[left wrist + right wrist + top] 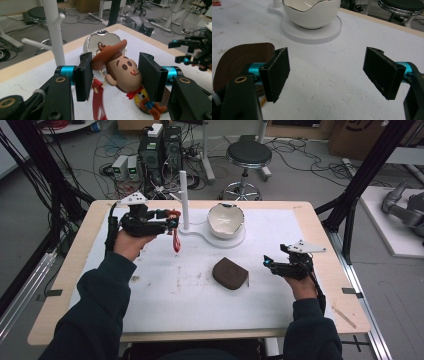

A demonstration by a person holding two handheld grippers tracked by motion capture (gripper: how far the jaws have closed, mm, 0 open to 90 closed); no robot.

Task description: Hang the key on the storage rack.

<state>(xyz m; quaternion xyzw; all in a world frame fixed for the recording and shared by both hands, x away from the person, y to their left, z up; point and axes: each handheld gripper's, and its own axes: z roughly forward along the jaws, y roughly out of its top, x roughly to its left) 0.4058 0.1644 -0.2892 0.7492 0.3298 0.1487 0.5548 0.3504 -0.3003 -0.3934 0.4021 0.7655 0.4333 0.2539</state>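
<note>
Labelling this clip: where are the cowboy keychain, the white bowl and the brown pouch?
cowboy keychain (123, 68), left gripper view, on its face
white bowl (226, 220), high view, on its inside
brown pouch (229, 272), high view, on its top

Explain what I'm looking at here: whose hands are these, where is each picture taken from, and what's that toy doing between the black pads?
A person at a table holds a two-jaw claw in each hand. The high view looks down from above; the other two pictures come from cameras riding on the claws. The left claw grips a cowboy figure keychain by its head, with its red strap dangling, near a white peg stand. The right claw is open and holds nothing. On the white table cover sit a white bowl on the stand's round base and a brown pouch.
</note>
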